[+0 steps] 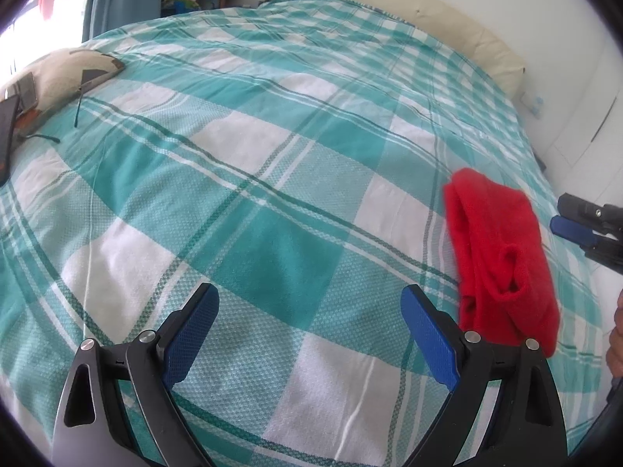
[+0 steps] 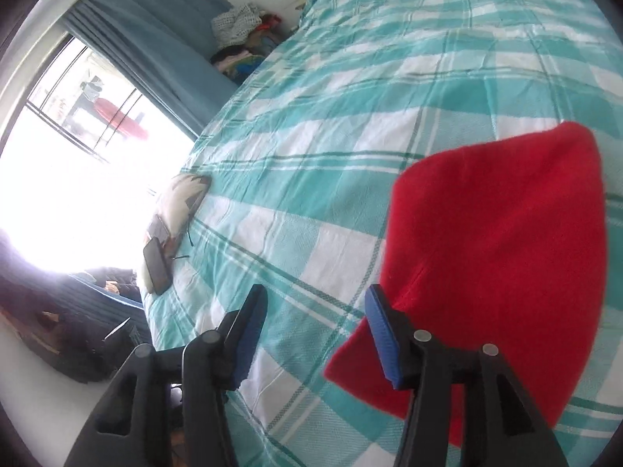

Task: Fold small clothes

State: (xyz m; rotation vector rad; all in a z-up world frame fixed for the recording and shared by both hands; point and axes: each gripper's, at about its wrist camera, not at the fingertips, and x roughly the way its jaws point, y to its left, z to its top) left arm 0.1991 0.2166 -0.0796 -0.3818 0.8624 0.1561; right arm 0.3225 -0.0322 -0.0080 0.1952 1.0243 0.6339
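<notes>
I have both tools over the bed [image 1: 272, 148], and the red garment [image 1: 502, 257] lies bunched and partly doubled over near the bed's right edge, toward the near side. My left hand-held gripper [image 1: 309, 311] hangs wide apart over bare checked cover, nothing between its pads. My right hand-held gripper [image 2: 317, 315] stands partly apart and grips nothing; the red cloth sits just beside and behind its right finger, but whether it touches I cannot tell.

The job, as I judge it, is to get this piece flat before any fold goes in. I would take one edge with each tool, near the corners (the rolled hem in the left view looks like the easiest hold), lift only a little, and draw the two apart so the cloth spreads smooth. A pinch through both layers would drag the bunch along instead of opening it.
</notes>
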